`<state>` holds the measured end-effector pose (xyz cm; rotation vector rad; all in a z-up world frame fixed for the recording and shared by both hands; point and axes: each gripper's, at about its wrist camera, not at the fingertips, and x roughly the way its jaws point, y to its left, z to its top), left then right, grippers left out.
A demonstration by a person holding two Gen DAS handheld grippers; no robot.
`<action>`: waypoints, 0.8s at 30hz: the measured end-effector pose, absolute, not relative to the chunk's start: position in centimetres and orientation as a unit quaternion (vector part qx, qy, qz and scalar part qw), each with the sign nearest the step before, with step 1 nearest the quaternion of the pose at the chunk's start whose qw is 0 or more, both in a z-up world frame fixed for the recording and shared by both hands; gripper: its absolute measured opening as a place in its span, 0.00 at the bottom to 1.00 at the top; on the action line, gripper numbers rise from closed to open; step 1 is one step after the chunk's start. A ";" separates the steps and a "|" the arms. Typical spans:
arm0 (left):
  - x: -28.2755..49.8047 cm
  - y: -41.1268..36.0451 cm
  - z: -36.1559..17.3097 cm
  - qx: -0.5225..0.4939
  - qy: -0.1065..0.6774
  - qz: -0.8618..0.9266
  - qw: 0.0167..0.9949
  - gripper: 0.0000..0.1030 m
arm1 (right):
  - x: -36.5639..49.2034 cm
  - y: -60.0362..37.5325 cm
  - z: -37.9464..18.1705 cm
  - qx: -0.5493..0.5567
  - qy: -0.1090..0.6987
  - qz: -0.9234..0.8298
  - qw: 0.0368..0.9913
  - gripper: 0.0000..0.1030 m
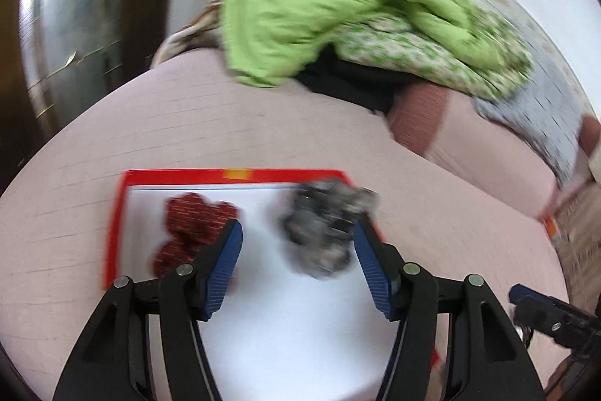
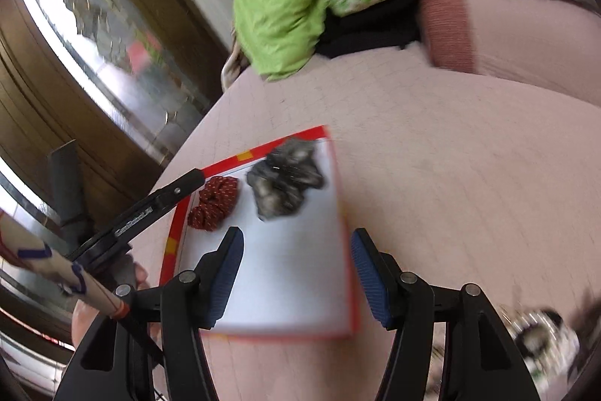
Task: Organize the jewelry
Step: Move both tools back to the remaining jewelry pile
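1. Jewelry pieces lie in a red-rimmed tray (image 1: 114, 213) with a white floor, resting on a pink bed surface (image 1: 75, 175).
2. Ahead of the left finger of the left gripper (image 1: 296, 232), a dark red scrunchie-like piece (image 1: 191, 220) sits on the tray floor, partly covered by that fingertip.
3. Just ahead of the left gripper's right finger lies a grey-black ruffled piece (image 1: 319, 228), blurred, apart from the red piece.
4. The left gripper's jaws stand wide and hold nothing; bare white floor lies between them.
5. In the right wrist view the right gripper (image 2: 296, 239) is likewise spread wide and empty, hovering over the tray's near half, both pieces ahead of its left finger.
6. To the right of the right gripper, at the frame edge, a blurred pale and dark object (image 2: 541, 333) lies on the bed surface; its identity cannot be told.
7. Judged step: placing or arranging pieces in the tray.
8. Recommended practice: keep each piece separate, lower the jaws squarely over one piece only, and close on its bulk, not on a loose fold.
9. Risk: soft fabric may snag on the pads (image 1: 225, 269) and drag.
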<state>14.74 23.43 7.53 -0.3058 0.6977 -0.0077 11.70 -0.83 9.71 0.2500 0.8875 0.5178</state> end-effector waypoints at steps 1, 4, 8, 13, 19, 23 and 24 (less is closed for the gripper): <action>14.6 22.2 7.7 -0.139 0.341 -0.017 0.929 0.60 | 11.0 -1.9 9.8 0.130 0.418 0.242 0.866 0.62; 13.9 18.6 7.9 -0.115 0.346 -0.059 0.929 0.60 | 8.1 -6.5 9.6 0.171 0.399 0.223 0.873 0.62; 12.4 14.6 7.6 -0.086 0.366 -0.121 0.919 0.60 | 5.1 -11.6 8.4 0.198 0.380 0.185 0.884 0.62; 9.5 10.3 5.5 -0.064 0.412 -0.181 0.891 0.60 | 3.4 -17.2 5.8 0.249 0.379 0.150 0.879 0.62; 6.6 5.1 3.0 -0.015 0.445 -0.235 0.864 0.60 | 2.4 -21.7 5.6 0.258 0.363 0.109 0.889 0.62; 6.6 2.4 1.8 0.025 0.445 -0.261 0.857 0.52 | 2.4 -23.3 4.6 0.265 0.374 0.098 0.883 0.59; 6.6 2.0 1.5 0.030 0.443 -0.262 0.857 0.52 | 2.2 -23.7 4.4 0.267 0.373 0.096 0.883 0.59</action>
